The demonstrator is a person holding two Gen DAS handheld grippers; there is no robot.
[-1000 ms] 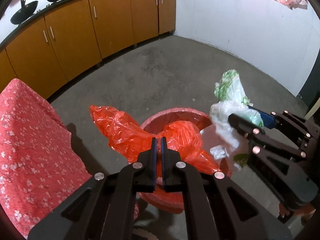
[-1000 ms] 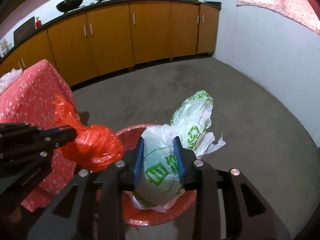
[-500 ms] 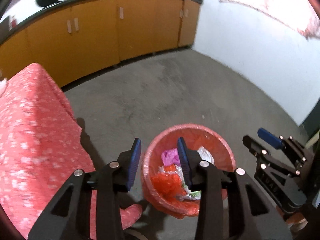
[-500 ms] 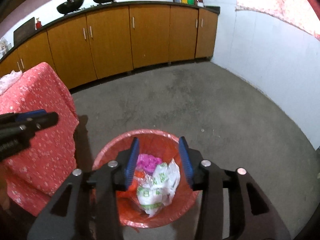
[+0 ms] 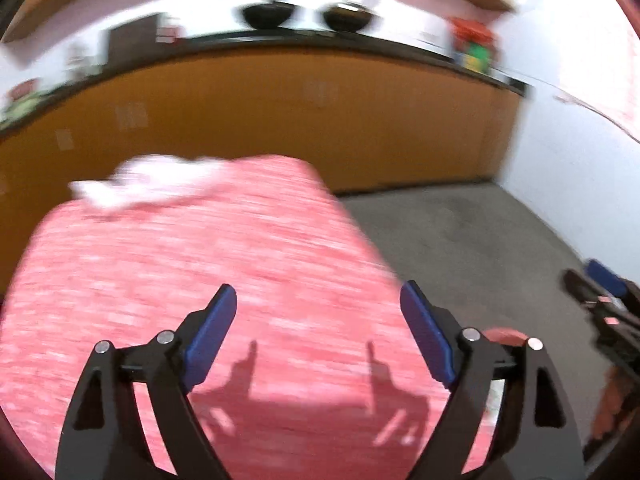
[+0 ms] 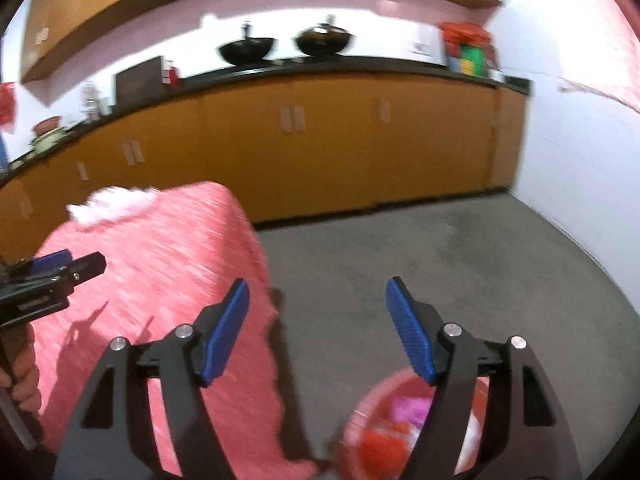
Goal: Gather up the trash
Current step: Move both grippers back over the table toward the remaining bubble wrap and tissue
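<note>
Over pink cloth [image 5: 192, 264] my left claw [image 5: 318, 320] and right claw [image 6: 318, 316] opening, both empty; white bag [image 5: 132, 184] far, bin [image 6: 404, 428] below.

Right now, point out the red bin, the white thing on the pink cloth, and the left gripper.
red bin [image 6: 362, 412]: right wrist view, on its near-left rim.
white thing [image 6: 112, 203]: right wrist view, on its blurred middle.
left gripper [image 5: 318, 312]: left wrist view, midway between its fingertips; nothing between them.

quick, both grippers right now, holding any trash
left gripper: jaws opening, nothing between them
right gripper: jaws opening, nothing between them
</note>
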